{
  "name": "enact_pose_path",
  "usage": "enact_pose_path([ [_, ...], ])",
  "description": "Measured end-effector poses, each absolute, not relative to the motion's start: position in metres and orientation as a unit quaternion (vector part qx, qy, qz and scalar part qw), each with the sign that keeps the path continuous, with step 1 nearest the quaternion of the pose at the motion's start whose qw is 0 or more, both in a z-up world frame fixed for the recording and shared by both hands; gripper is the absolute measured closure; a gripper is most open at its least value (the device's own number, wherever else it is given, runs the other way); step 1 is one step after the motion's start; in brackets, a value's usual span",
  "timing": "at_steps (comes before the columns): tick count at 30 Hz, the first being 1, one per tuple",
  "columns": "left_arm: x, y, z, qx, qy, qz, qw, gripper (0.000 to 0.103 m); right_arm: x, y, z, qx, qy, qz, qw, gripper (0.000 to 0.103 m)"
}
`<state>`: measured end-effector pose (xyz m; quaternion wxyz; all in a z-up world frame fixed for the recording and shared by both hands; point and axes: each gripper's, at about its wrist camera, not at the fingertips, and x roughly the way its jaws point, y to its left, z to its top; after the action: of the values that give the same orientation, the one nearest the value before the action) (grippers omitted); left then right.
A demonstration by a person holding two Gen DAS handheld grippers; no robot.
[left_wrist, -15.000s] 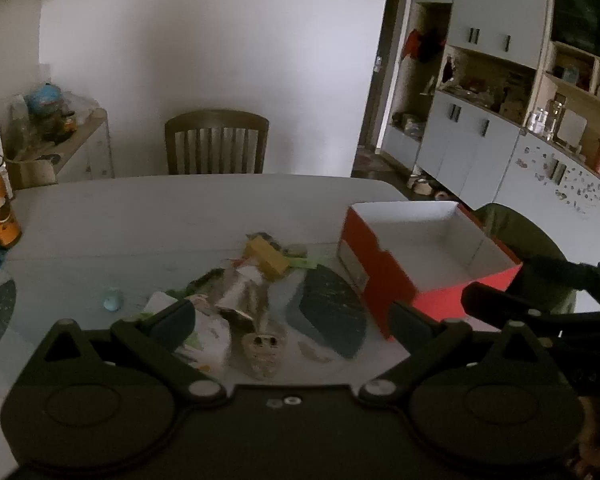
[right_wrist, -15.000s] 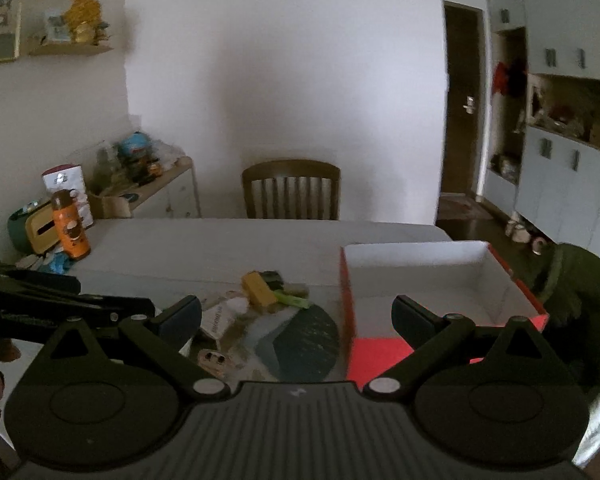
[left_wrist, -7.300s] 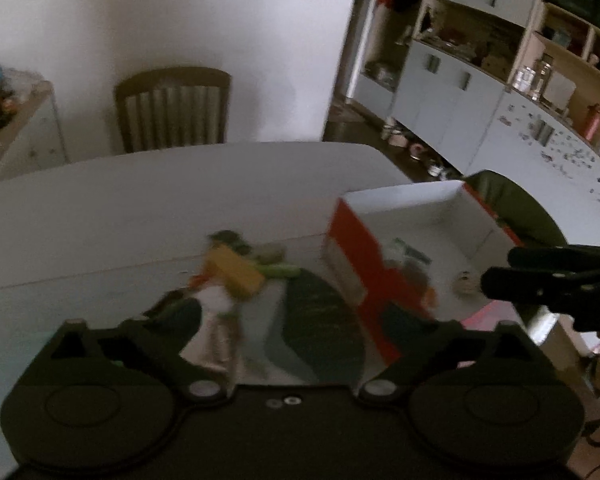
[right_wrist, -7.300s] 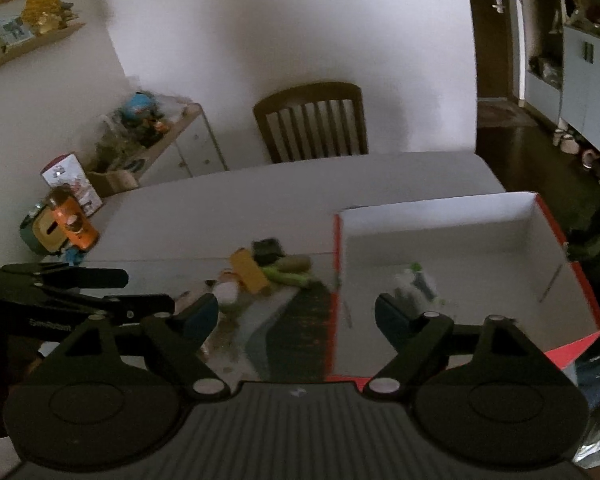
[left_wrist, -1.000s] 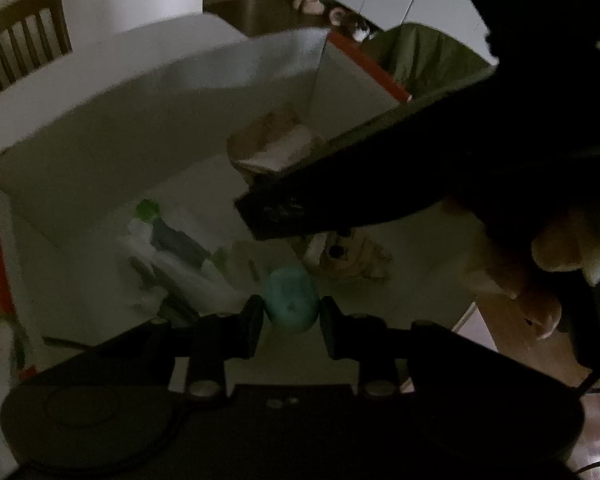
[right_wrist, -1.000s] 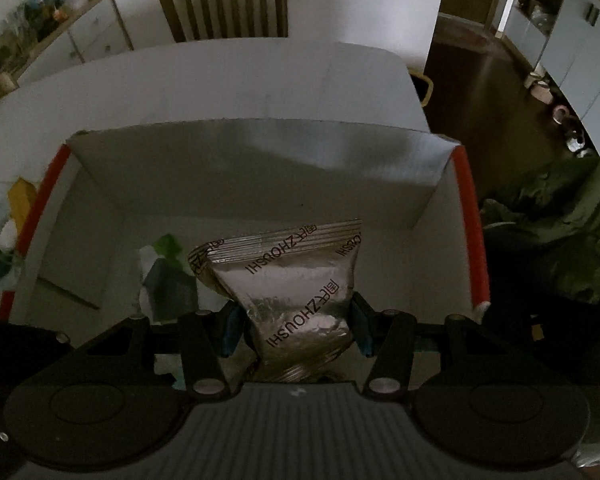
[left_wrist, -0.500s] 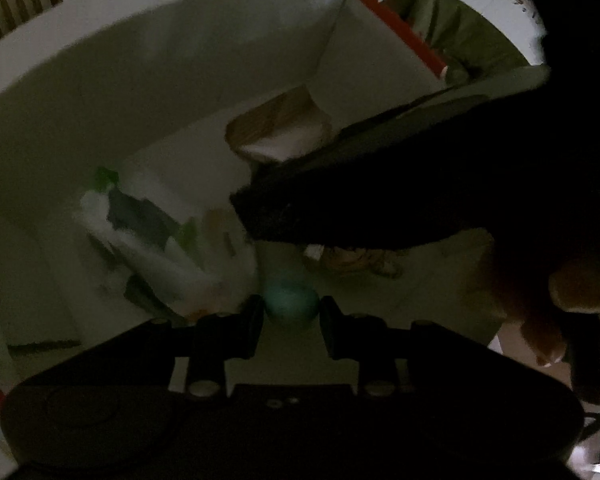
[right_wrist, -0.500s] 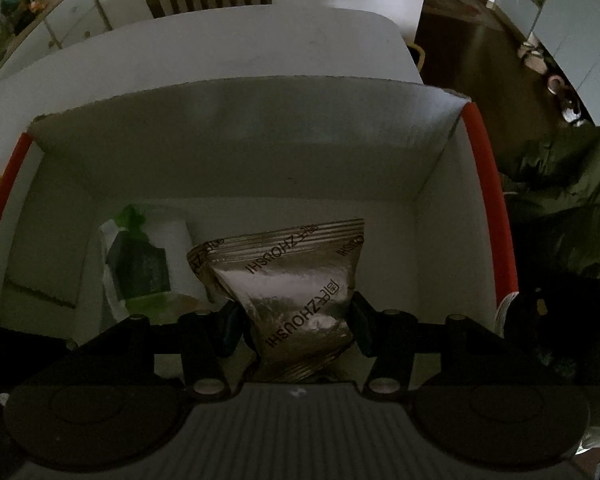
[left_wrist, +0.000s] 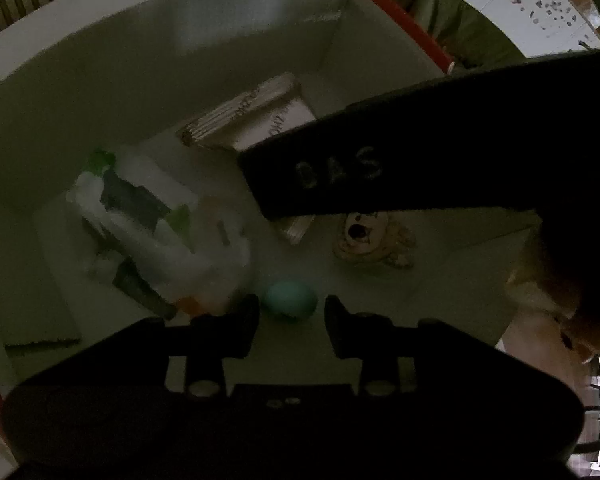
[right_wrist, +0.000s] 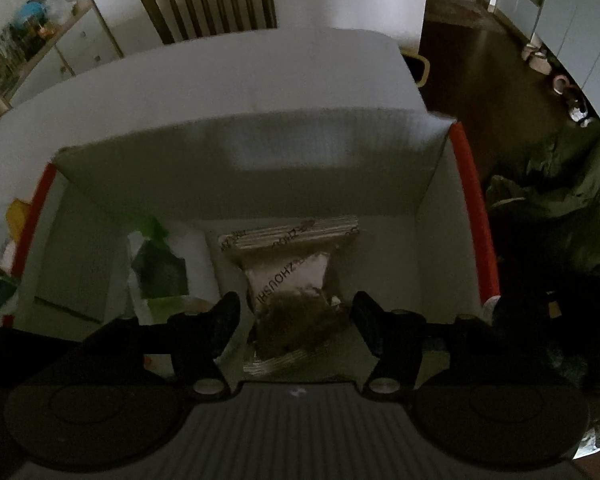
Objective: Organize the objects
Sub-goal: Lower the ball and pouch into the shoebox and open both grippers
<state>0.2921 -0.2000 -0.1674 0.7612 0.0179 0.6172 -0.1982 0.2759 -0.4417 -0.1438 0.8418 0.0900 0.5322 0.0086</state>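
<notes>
Both grippers point down into a white box with a red rim (right_wrist: 470, 184). A small teal ball (left_wrist: 290, 300) rests on the box floor between the jaws of my left gripper (left_wrist: 288, 316), which are opening with a gap on each side of it. The silver snack packet (right_wrist: 296, 276) lies on the floor between the jaws of my right gripper (right_wrist: 296, 312), also opening and clear of it. That packet (left_wrist: 252, 120) shows by the far wall in the left wrist view. The right gripper's dark body (left_wrist: 420, 148) crosses that view.
A white and green packet (right_wrist: 164, 264) lies at the box's left side, and a small tan plush toy (left_wrist: 374, 240) sits near the ball. More loose items (right_wrist: 8, 240) lie on the white table left of the box. A wooden chair (right_wrist: 210, 0) stands behind the table.
Both grippers have spread their jaws. The teal ball and the silver packet were pinched between the pads before and now lie loose on the box floor.
</notes>
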Motion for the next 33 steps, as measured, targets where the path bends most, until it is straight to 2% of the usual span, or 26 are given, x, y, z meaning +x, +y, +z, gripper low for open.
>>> enact_pose_path([
  [4, 0.284, -0.195, -0.160, 0.011, 0.609, -0.196, 0.769, 0.056, 0.272, -0.443, -0.132, 0.099, 0.522, 0.011, 0.847, 0.041],
  [5, 0.282, -0.195, -0.158, 0.010, 0.606, -0.195, 0.772, 0.048, 0.269, -0.443, -0.129, 0.101, 0.520, 0.012, 0.848, 0.041],
  [6, 0.278, -0.194, -0.154, 0.011, 0.599, -0.195, 0.776, 0.044, 0.267, -0.443, -0.127, 0.103, 0.518, 0.012, 0.849, 0.041],
  [12, 0.272, -0.196, -0.135, 0.009, 0.580, -0.198, 0.791, 0.043, 0.252, -0.446, -0.105, 0.117, 0.499, 0.012, 0.858, 0.041],
  [15, 0.278, -0.197, -0.126, 0.003, 0.572, -0.197, 0.796, 0.043, 0.244, -0.448, -0.095, 0.122, 0.487, 0.012, 0.865, 0.032],
  [26, 0.254, -0.188, -0.082, -0.012, 0.520, -0.203, 0.829, 0.039, 0.208, -0.448, -0.055, 0.142, 0.440, 0.021, 0.886, 0.031],
  [33, 0.234, -0.166, -0.065, -0.017, 0.488, -0.193, 0.851, 0.030, 0.185, -0.436, -0.032, 0.140, 0.409, 0.025, 0.902, 0.029],
])
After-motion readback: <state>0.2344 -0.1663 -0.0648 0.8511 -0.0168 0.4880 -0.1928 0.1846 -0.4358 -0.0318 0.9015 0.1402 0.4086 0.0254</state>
